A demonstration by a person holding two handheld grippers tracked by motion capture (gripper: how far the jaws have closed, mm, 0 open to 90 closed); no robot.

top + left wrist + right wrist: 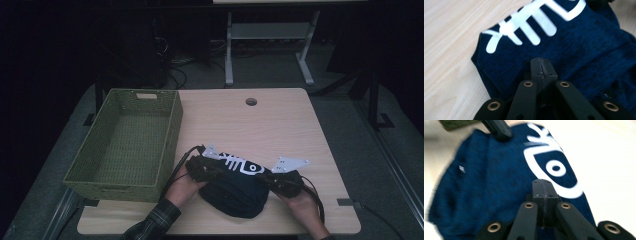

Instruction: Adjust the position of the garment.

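Pale wooden tabletop [280,125] carries everything here, and the largest thing on it is the olive-green woven rectangular basket [172,137], which sits along its left side with nothing visible inside. Just to the right of that basket, near the front edge where the person sits, lies the dark navy knit garment with a white fish-skeleton print [235,192], bunched into a rounded heap. Its long axis runs left to right across the tabletop, with the white print along the far edge: the ribs toward the left, the round eye toward the right.

One tool sits at each end of that axis. The left hand-held gripper [202,167] rests at the garment's left end, the end nearer the basket; in the left gripper view [541,65] its jaws are pressed together with dark cloth right at the tips, though whether a fold is actually pinched between them cannot be told. The right hand-held gripper [285,181] sits at the right end, and in the blurred right gripper view [542,185] its jaws are likewise together over the cloth beside the printed eye [556,168], with the same doubt about a pinch.

Judging from this layout, the garment is headed for the basket, which lies to the left of both hands, so the left hand would lead and the right would have the longer way to travel.
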